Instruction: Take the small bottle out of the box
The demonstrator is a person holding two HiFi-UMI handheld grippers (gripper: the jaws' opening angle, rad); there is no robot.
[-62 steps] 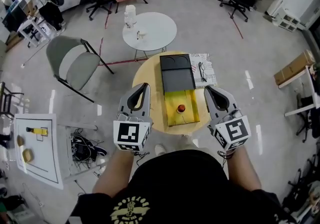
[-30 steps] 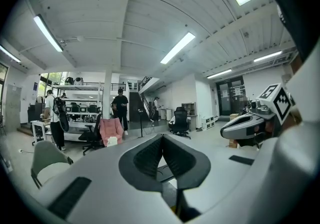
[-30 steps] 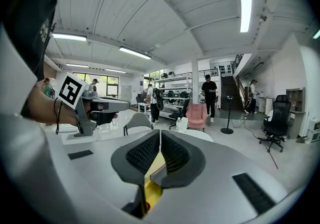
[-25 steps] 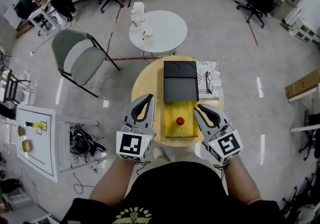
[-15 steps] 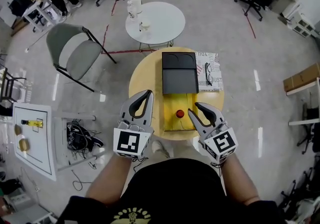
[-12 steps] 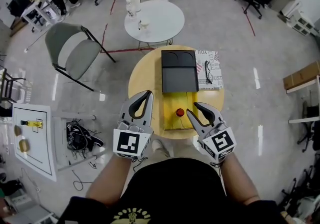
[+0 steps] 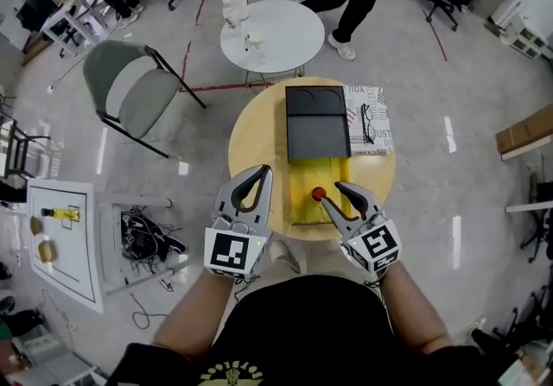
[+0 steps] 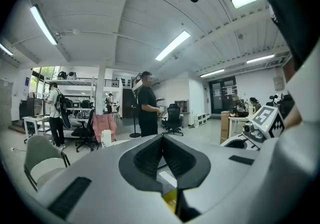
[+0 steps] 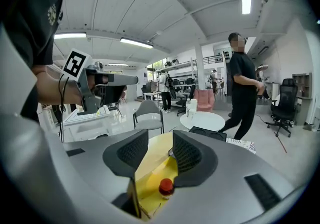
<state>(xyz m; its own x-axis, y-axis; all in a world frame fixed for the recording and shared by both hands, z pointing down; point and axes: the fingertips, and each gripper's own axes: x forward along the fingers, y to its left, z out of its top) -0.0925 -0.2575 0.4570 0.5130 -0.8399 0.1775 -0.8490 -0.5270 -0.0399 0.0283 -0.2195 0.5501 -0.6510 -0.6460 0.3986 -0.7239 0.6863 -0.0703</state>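
1. Bottle: small and red-capped. I see it standing inside the open yellow box on the round wooden table.
2. My right gripper sits over the box's near right side, and its jaws are opening. In the right gripper view the bottle shows low in the gap between them, with the pads not pressing on it.
3. My left gripper hangs just left of the box. Its jaws are pressed together at the tips with nothing between them.
4. The box's black lid lies flat beyond it, with a newspaper just beside the lid.
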